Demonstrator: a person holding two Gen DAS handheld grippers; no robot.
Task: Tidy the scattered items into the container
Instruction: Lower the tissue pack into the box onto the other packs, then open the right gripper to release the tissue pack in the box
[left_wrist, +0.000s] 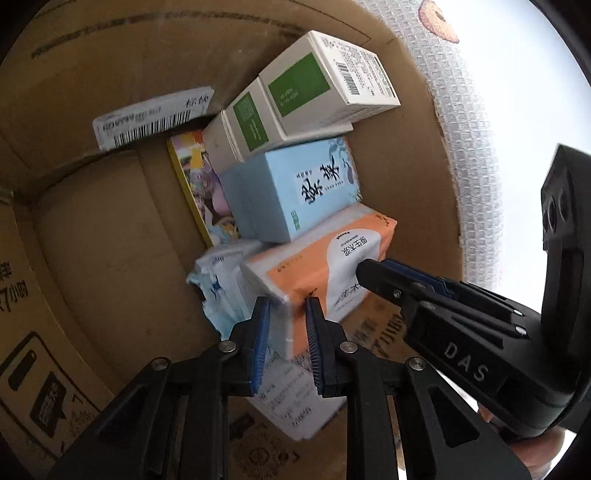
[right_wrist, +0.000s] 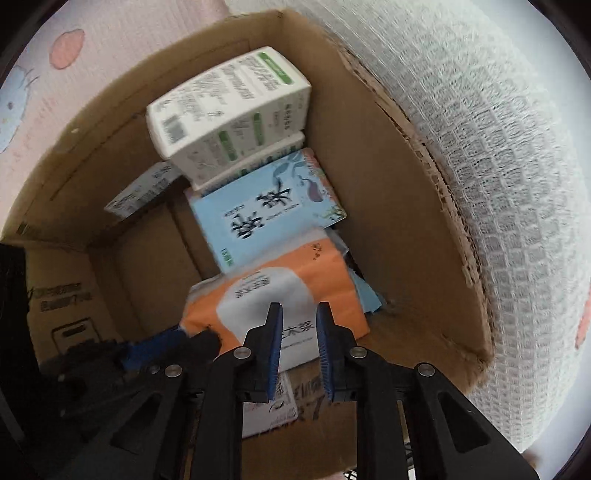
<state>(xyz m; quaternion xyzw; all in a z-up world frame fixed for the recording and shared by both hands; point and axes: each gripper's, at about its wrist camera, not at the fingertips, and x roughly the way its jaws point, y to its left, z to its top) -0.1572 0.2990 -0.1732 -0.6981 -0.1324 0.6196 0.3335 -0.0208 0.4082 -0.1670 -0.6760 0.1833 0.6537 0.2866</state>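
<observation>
An orange and white tissue pack (left_wrist: 317, 266) lies tilted in the cardboard box (left_wrist: 406, 166), on top of flatter packets. My left gripper (left_wrist: 288, 301) is shut on the pack's near corner, one pad on the white end and one on the orange face. From the right, my right gripper (left_wrist: 364, 271) points down with its jaws narrow and its tips pressed into the white label. In the right wrist view the same pack (right_wrist: 325, 273) shows between the narrow jaws of the right gripper (right_wrist: 299, 306).
Behind the pack stand a light blue box (left_wrist: 280, 192) and two stacked white and green boxes (left_wrist: 314, 85). A yellow-edged picture book (left_wrist: 192, 177) and a crumpled white packet (left_wrist: 218, 280) sit to the left. A white knitted cloth (right_wrist: 498, 166) borders the box wall (right_wrist: 399, 221).
</observation>
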